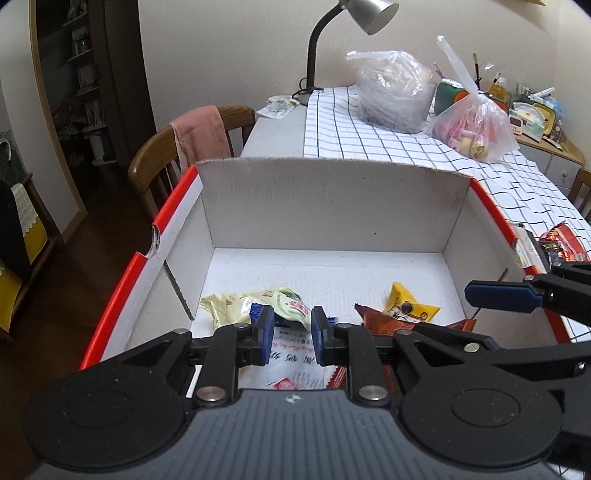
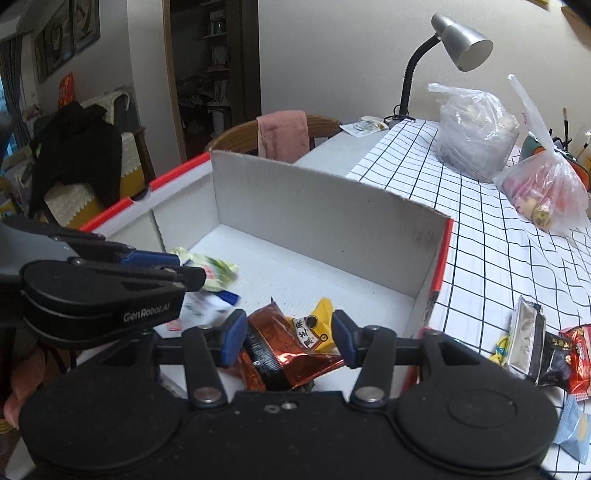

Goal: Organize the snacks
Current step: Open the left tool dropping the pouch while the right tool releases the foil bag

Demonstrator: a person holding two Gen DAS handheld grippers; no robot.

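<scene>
A silver desk lamp [image 1: 371, 13] on a black gooseneck is standing at the far end of the bench [image 1: 273, 129], leaning over a checked cloth [image 1: 332, 122]. A pink towel [image 1: 199, 134] is hanging over a wooden chair [image 1: 147, 162] at the far left. A black garment [image 2: 74, 151] is lying draped over an armchair [image 2: 70, 195] further left.

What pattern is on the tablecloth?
White tablecloth with a dark grid of squares, clearest in the right wrist view.
</scene>
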